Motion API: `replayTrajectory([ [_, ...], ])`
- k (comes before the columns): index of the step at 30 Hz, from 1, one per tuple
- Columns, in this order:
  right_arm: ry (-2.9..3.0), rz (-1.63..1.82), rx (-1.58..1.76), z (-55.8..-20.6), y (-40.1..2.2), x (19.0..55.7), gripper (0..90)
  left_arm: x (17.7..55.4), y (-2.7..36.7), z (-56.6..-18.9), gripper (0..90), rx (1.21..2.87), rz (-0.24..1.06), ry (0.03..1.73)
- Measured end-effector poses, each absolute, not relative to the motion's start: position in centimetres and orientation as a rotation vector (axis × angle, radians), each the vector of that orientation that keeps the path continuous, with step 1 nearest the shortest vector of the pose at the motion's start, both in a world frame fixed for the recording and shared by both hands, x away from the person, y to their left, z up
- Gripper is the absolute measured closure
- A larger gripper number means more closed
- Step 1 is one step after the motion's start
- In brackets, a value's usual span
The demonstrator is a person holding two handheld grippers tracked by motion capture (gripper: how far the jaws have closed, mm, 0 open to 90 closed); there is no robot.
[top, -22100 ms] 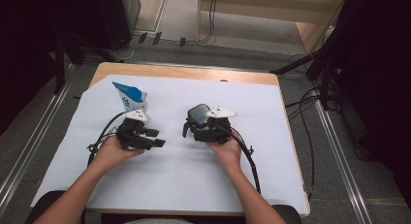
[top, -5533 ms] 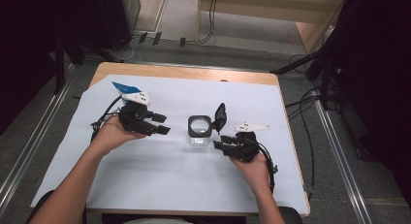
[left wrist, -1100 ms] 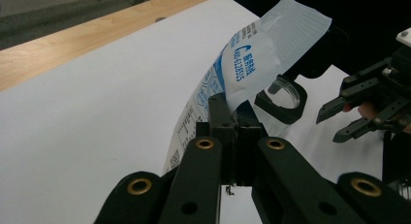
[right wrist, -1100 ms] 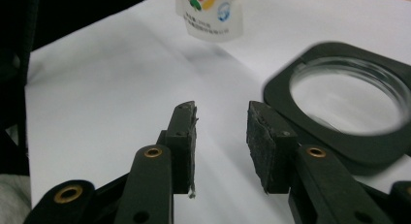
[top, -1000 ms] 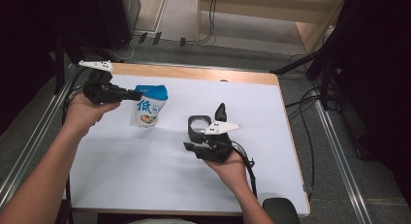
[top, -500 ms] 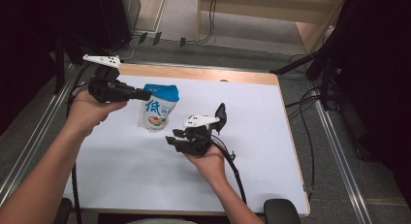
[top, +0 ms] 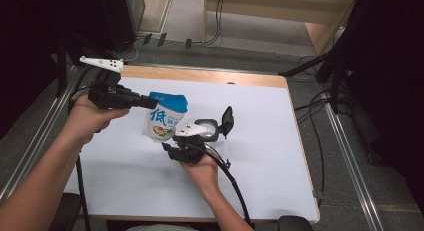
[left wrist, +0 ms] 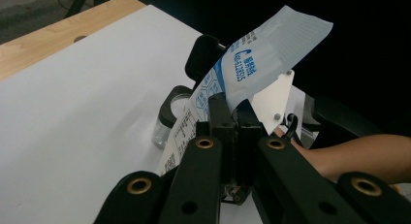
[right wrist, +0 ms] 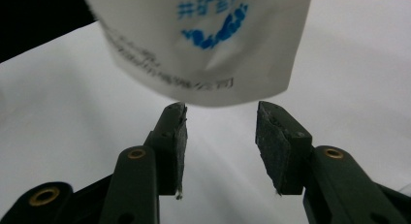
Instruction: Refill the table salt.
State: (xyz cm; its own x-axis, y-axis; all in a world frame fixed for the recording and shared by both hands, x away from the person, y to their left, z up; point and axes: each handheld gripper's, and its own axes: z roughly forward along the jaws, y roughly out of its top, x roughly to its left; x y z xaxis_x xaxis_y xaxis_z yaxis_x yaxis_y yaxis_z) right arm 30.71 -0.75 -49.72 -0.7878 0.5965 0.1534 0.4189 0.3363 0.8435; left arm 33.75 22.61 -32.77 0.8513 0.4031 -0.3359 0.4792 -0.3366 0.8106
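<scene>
The left gripper [top: 142, 102] is held raised above the left part of the white table [top: 260, 141], its jaws clenched on the sealed top edge of a blue-and-white pouch [top: 165, 118]. In the left gripper view the two black jaws are pressed together with the pouch's top seam [left wrist: 252, 69] caught between them. The pouch hangs down from this grip, its lower end clear of the table or barely above it.

The right gripper [top: 172, 150] is brought in low from the near side, just below the pouch. In the right gripper view its jaws stand apart and have just been opening; the pouch's bottom edge [right wrist: 203, 83] hangs just above and beyond the pads [right wrist: 177, 136], with nothing pressed between them.

The step in hand is judged to be a second grasp on the bottom of the pouch. For this to be done well, the pouch should be kept still and vertical by the left grip, the open jaws raised so that the bottom edge is centred between the pads, and only then closed, so that the edge is not pushed aside or crumpled.

Just beyond the right gripper, a small glass jar [top: 207, 131] stands on the table with its black lid [top: 227, 122] flipped up.

Counted: two grippers, one pouch, one jar, one lid.
</scene>
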Motion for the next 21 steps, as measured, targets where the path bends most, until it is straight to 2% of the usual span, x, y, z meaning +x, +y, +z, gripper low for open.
replayTrajectory([
  [9,2.318,1.49,0.998,-50.8,-0.4,31.3,52.6,34.4,22.0,-33.2,90.0,1.969,-0.155,0.656],
  [19,2.332,1.454,0.888,-51.1,0.1,30.7,54.1,35.3,20.8,-34.0,90.0,2.017,-0.091,0.704],
  [21,2.347,1.457,0.886,-51.1,0.2,30.5,57.7,35.5,20.4,-34.1,90.0,2.015,-0.089,0.711],
])
